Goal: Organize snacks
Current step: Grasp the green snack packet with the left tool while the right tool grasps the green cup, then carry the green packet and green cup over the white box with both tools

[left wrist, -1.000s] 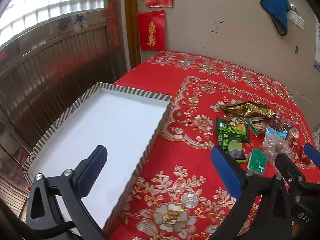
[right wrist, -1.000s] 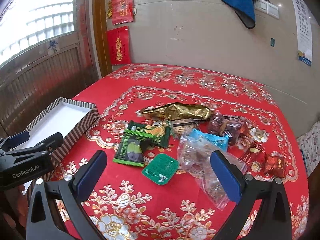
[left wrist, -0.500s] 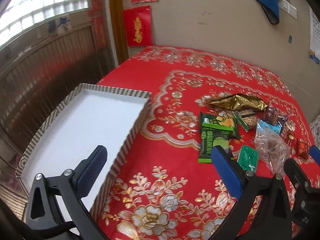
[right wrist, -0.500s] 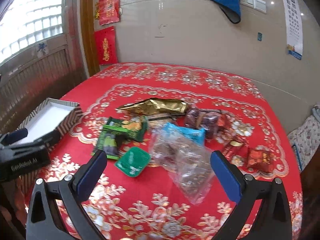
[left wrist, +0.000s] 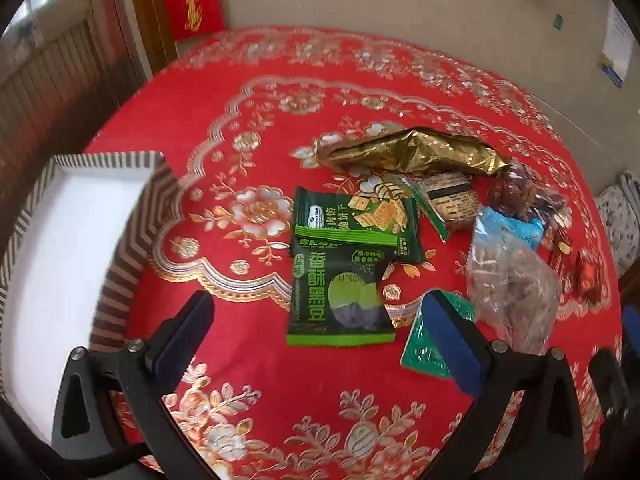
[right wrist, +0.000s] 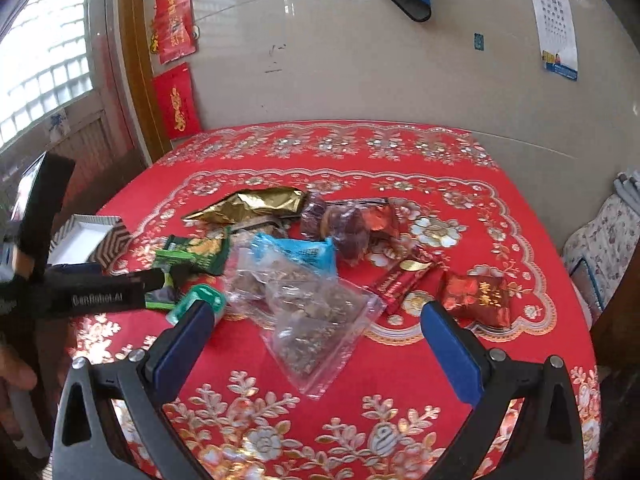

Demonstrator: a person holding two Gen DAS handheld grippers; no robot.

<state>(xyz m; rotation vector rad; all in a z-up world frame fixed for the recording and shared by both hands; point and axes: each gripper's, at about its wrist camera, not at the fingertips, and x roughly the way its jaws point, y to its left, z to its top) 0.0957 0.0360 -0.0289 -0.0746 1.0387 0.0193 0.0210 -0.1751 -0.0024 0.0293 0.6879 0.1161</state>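
Snacks lie in a heap on the red tablecloth. In the left wrist view, a green bean packet [left wrist: 340,300] lies just ahead of my open left gripper [left wrist: 316,306]. A green cracker packet [left wrist: 356,224] and a gold foil bag [left wrist: 408,152] lie beyond it. A teal cup [left wrist: 424,348] sits behind the gripper's right finger. My right gripper [right wrist: 316,314] is open and hangs over a clear plastic bag [right wrist: 316,320]. A blue packet [right wrist: 304,252], wrapped dates [right wrist: 348,228] and red packets [right wrist: 476,296] lie around it. Neither gripper holds anything.
A white box with a striped rim [left wrist: 132,232] stands on the table's left side, empty in the part I see. The left gripper's body [right wrist: 104,296] crosses the right wrist view at left. A wall runs behind the table and a floral cushion [right wrist: 600,248] sits at right.
My left gripper has swung right, from over the box to the green packets. My right gripper has moved right and closer, over the clear bag. Both stay open.
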